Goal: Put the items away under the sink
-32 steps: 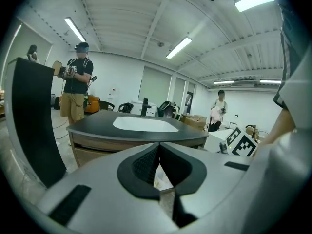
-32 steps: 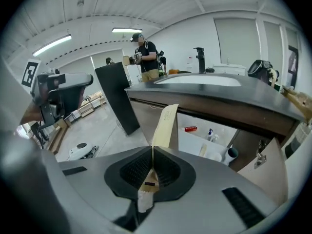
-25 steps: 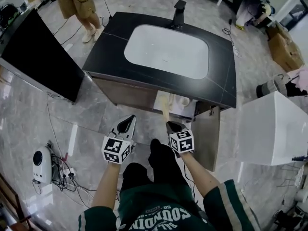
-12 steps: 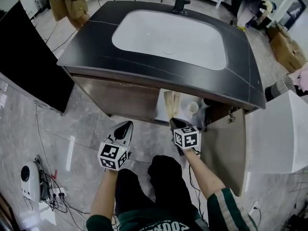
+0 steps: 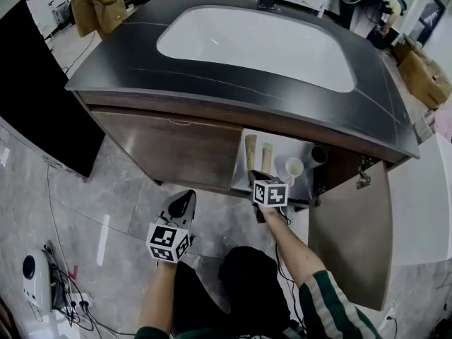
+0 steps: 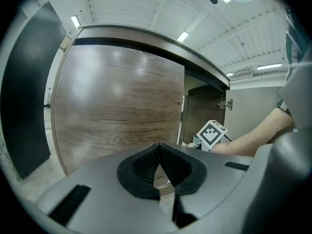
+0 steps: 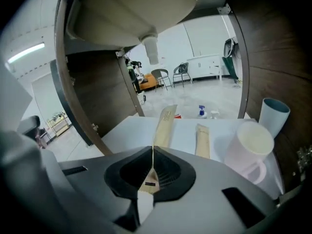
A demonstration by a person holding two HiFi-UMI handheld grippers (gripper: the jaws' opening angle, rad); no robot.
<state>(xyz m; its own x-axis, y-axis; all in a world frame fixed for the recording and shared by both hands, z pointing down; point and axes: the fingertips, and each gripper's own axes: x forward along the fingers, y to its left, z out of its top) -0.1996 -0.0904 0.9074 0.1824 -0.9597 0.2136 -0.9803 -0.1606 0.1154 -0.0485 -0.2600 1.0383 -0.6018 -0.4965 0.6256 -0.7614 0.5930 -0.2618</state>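
My right gripper (image 5: 258, 179) is shut on a thin tan packet (image 5: 251, 152) at the front of the open cabinet under the sink. In the right gripper view the packet (image 7: 164, 122) stands edge-on out of the jaws (image 7: 151, 173) over the white shelf (image 7: 126, 133). On the shelf lie a second tan packet (image 7: 202, 140), a white mug (image 7: 251, 143) and a blue-grey cup (image 7: 273, 116). Low and to the left, my left gripper (image 5: 183, 203) is shut with nothing in it, facing the closed wooden door (image 6: 117, 111).
The dark counter (image 5: 120, 62) with its white basin (image 5: 254, 37) overhangs the cabinet. The open door (image 5: 353, 239) swings out at right. The basin's underside and drain pipe (image 7: 150, 50) hang above the shelf. A person (image 5: 99, 6) stands at far left.
I have come closer to the cabinet. The right gripper has carried the packet forward to the shelf's front edge. The left gripper has stayed low and shut.
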